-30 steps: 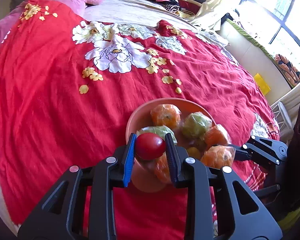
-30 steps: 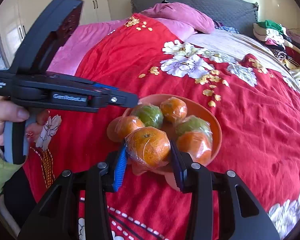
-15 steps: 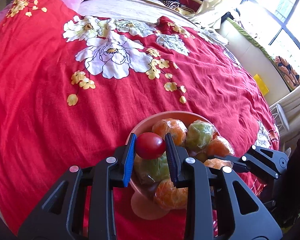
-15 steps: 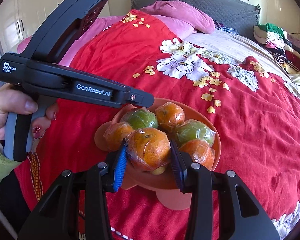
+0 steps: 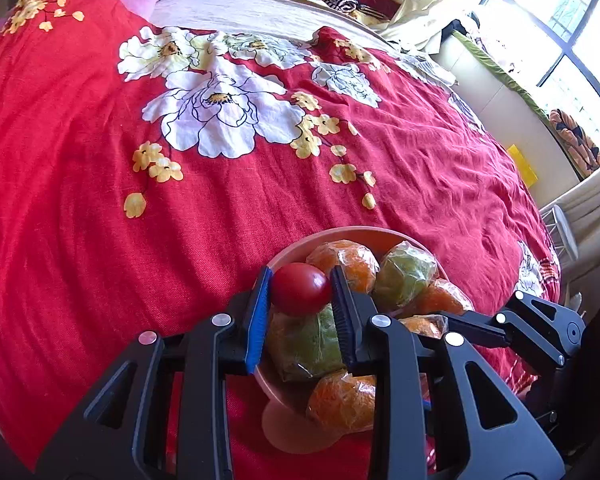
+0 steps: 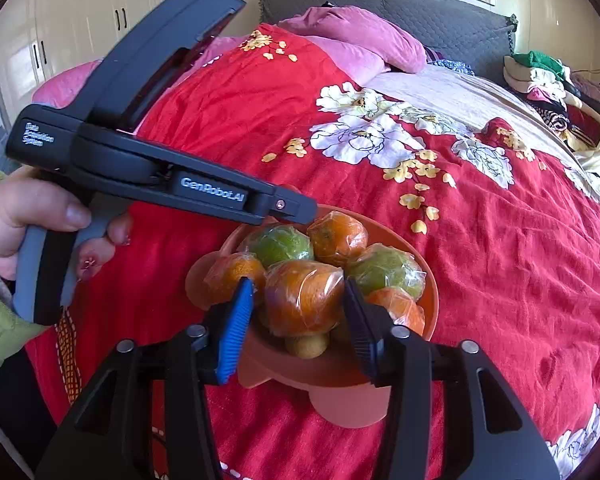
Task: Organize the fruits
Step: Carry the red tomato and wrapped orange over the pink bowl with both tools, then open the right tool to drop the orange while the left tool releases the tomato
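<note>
A pink footed bowl stands on the red bedspread and holds several plastic-wrapped oranges and green citrus. My left gripper is shut on a small red tomato, held over the bowl's near rim. In the right wrist view the bowl is just ahead. My right gripper has opened; a wrapped orange sits between its fingers on the pile, with gaps at both sides. The left gripper's body reaches over the bowl from the left.
The bowl stands on a bed with a red floral cover. Pink pillows and a grey headboard are at the far end. Folded clothes lie at the far right. A window and a white rack are beside the bed.
My right gripper has opened and let go of the wrapped orange, which now rests on the pile. My left gripper has moved forward over the bowl, the tomato in it.
</note>
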Available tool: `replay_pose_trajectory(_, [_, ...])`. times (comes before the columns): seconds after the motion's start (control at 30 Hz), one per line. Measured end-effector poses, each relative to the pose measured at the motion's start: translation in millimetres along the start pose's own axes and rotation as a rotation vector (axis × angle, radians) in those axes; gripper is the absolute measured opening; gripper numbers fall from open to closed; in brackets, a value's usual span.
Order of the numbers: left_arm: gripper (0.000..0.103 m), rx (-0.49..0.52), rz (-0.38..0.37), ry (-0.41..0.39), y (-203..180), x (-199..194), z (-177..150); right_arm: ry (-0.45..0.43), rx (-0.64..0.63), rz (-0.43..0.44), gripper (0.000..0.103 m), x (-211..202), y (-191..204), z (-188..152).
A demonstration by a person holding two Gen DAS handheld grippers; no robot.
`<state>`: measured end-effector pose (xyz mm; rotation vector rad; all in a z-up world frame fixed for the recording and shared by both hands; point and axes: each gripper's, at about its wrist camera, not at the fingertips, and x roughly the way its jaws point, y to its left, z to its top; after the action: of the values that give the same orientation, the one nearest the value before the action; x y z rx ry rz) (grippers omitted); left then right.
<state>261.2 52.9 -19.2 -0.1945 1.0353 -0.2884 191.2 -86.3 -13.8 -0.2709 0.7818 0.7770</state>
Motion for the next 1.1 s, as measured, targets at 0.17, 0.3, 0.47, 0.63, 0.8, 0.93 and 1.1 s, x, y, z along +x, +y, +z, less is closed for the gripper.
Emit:
replay_pose_trajectory(0.17, [0.022, -0.004, 0.001, 0.003, 1, 2, 0, -0.006, 0.003, 0.003, 0.052, -4, 2, -2])
replay_pose_trajectory(0.3, [0.025, -0.006, 0.002, 0.004, 1, 2, -1, -0.012, 0.011, 0.009, 0.054, -7, 3, -3])
replay_pose_trajectory(0.47, [0.026, -0.001, 0.01, 0.004, 0, 1, -1, -0.017, 0.008, 0.012, 0.055, -10, 5, -4])
replay_pose_trajectory(0.63, [0.027, 0.002, 0.012, -0.006, 0, -2, -1, -0.025, 0.012, 0.012, 0.06, -13, 5, -4])
replay_pose_trajectory(0.8, [0.033, 0.003, 0.019, -0.024, -2, -7, 0, -0.027, 0.014, 0.013, 0.066, -16, 6, -6])
replay_pose_trajectory(0.93, [0.037, 0.002, 0.025, -0.033, -3, -11, 0, -0.035, 0.021, 0.009, 0.073, -20, 7, -6])
replay_pose_trajectory(1.1, [0.042, 0.0, 0.029, -0.042, -6, -15, -1, -0.043, 0.029, 0.007, 0.079, -24, 7, -6])
